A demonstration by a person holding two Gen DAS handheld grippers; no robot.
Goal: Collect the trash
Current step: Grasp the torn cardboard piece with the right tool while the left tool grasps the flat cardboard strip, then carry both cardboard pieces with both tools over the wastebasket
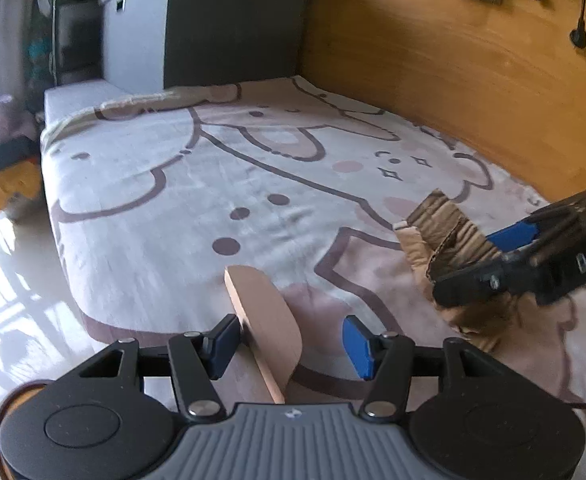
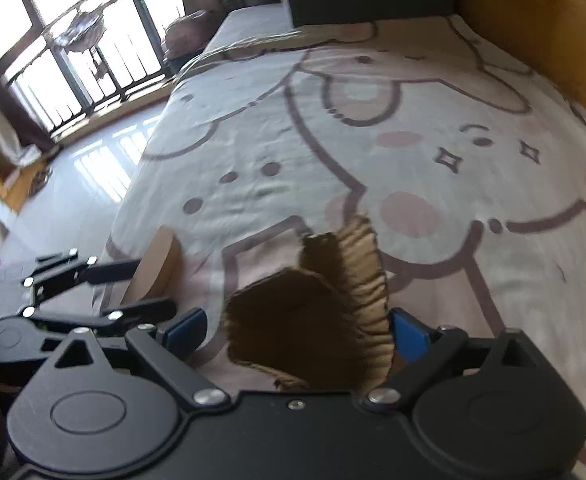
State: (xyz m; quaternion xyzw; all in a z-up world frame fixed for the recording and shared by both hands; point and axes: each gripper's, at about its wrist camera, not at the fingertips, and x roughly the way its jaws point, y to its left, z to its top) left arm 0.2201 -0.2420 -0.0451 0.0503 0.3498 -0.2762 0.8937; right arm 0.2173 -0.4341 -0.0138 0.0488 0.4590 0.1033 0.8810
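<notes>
A flat rounded piece of brown cardboard (image 1: 267, 322) stands on edge on the cartoon-print blanket (image 1: 197, 184), between the pads of my left gripper (image 1: 291, 344), whose jaws stand wide apart; only the left pad touches it. It also shows in the right wrist view (image 2: 159, 268). A torn piece of corrugated cardboard (image 2: 321, 308) lies between the pads of my right gripper (image 2: 297, 336), whose jaws stand wide apart around it. In the left wrist view the same piece (image 1: 449, 236) sits under the right gripper (image 1: 505, 256).
The blanket covers a low bed (image 2: 373, 120) with a wooden wall (image 1: 433, 52) along its right side and a dark headboard (image 1: 233, 24) beyond. Glossy tiled floor (image 1: 9, 280) lies to the left. A barred window (image 2: 73, 48) stands far left.
</notes>
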